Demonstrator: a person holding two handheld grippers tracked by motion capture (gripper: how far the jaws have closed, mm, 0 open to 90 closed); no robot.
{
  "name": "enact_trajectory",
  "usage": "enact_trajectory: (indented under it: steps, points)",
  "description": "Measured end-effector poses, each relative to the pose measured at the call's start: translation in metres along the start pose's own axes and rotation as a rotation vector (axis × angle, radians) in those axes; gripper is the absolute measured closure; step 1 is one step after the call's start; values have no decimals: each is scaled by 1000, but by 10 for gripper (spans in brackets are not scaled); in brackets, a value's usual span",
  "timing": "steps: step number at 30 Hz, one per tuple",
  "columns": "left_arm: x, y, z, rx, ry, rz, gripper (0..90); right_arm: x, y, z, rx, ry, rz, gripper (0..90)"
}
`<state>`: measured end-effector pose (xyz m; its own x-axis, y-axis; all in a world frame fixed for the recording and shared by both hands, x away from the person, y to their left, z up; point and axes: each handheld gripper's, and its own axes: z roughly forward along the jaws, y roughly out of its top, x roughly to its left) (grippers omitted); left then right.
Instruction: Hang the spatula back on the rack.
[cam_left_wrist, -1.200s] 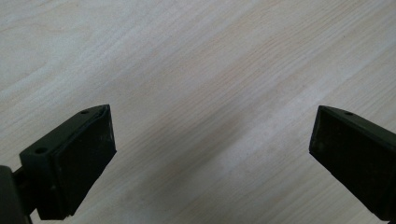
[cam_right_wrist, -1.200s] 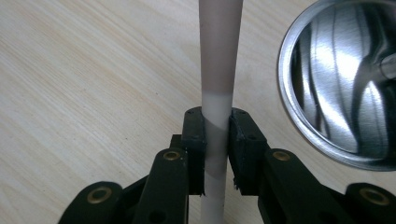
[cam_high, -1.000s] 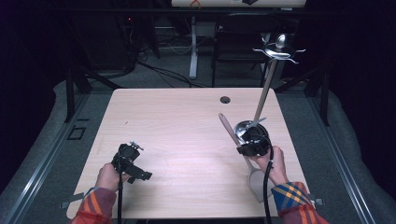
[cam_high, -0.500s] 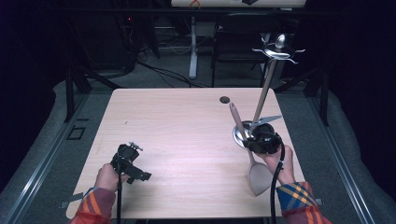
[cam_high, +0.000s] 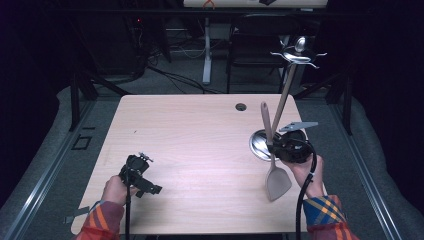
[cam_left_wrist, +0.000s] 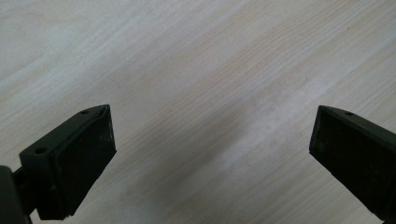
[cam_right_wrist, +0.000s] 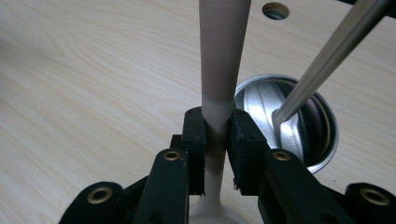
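The right gripper (cam_right_wrist: 215, 135) has its jaws clenched on the neck of the beige spatula (cam_high: 274, 160), just left of the utensil stand (cam_high: 292, 95). Handle points up and away, blade hanging toward the table (cam_high: 190, 145). Keep the grip firm and lift the handle's end toward the stand's hooks. The left gripper (cam_left_wrist: 212, 158) rests released.

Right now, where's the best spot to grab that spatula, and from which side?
Grip the spatula on its thin neck just above the wide blade, where the right gripper pinches it now. Come from the person's side: the handle is slim and round there, so the fingers close across it, while the blade is too broad.
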<state>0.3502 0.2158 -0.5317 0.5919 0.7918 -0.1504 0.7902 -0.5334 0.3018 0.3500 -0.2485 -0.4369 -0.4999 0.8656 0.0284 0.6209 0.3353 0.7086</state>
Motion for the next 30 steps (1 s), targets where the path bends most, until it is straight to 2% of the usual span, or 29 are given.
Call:
enact_trajectory:
  steps: [14,24,30]
  points:
    - [0,1,0,-10,-11,2,0,-20,0,-25,-102,-56,49,777]
    - [-1,2,1,-9,-13,5,0,-23,3,-36,-160,-80,50,777]
    - [0,2,1,-4,-11,9,0,-28,6,-45,-194,-90,68,777]
